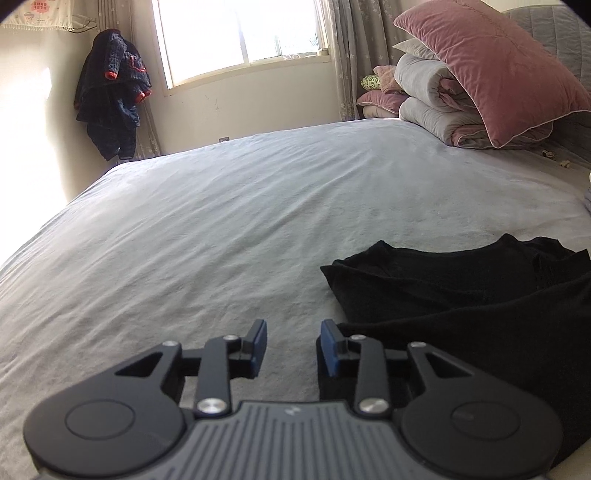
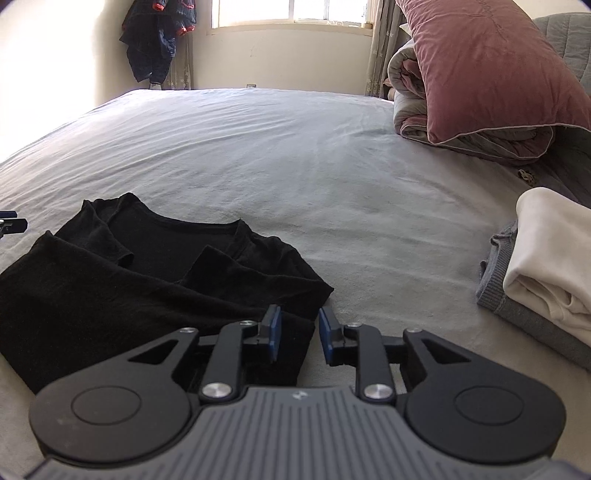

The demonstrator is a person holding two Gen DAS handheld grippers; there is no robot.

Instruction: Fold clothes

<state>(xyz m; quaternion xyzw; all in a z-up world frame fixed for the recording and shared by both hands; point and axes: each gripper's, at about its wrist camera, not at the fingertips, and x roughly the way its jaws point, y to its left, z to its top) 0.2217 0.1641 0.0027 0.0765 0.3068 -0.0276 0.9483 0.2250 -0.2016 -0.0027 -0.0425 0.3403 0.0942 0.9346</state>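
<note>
black shirt half folded on the bed, both grippers released

sunlit bedroom: a wide bed [image 1: 221, 229] under a pale grey sheet fills both views, with a bright window [image 1: 240, 33] behind it and dark blue clothing [image 1: 110, 92] hanging in the corner. at the head of the bed a pink pillow [image 1: 495, 70] leans on a rolled grey quilt [image 1: 432, 99].

a black shirt [image 2: 155, 280] lies on the near part of the sheet, its sleeves turned inward over the body and the collar end pointing away toward the window. its lower part is doubled into a thicker band closest to the cameras.

the left gripper [image 1: 293, 343] sits low at the shirt's left edge, jaws apart with nothing between them; its right finger is over the black cloth, the left finger over bare sheet. the right gripper [image 2: 299, 332] is at the shirt's right edge, jaws likewise apart and empty, the left finger over the cloth and the right one over the sheet.

well to the right, a folded cream garment [image 2: 550, 258] rests on top of a folded grey knit [image 2: 517, 306].
</note>
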